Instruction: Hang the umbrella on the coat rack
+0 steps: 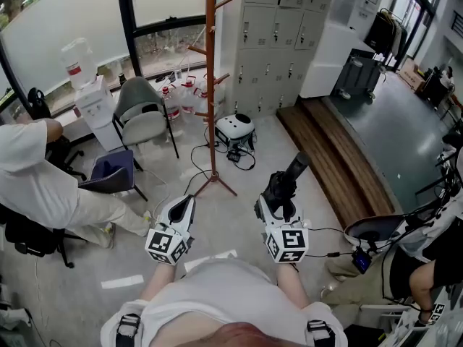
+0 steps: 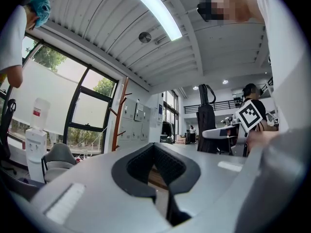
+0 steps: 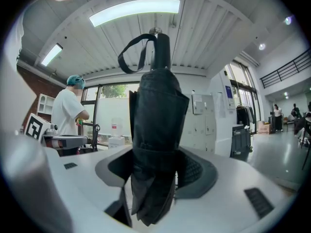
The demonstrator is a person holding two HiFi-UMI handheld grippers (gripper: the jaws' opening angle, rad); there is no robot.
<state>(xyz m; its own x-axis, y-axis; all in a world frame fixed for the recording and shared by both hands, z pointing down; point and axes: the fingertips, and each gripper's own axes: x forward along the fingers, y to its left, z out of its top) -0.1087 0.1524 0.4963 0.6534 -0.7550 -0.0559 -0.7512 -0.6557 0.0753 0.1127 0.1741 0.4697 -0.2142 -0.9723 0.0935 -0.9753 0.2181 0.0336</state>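
- The right gripper [image 1: 278, 198] is clamping the folded black umbrella [image 1: 290, 173] between its jaws, near the person and pointing level toward the far side.
- The umbrella's wrist strap [image 3: 130, 52] is looping off its far end.
- The left gripper [image 1: 180, 207] is hovering just left of it, jaws closed together and holding nothing.
- The red-brown coat rack [image 1: 210, 85] is standing farther off on the floor, well apart from the umbrella, with a grey chair [image 1: 142, 114] to its left.

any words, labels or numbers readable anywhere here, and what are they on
No text can be read anywhere.
Red label on the water bottle: too small to read.
Door tags on the lockers: too small to read.
Posted sheet in the right gripper view: blurred.
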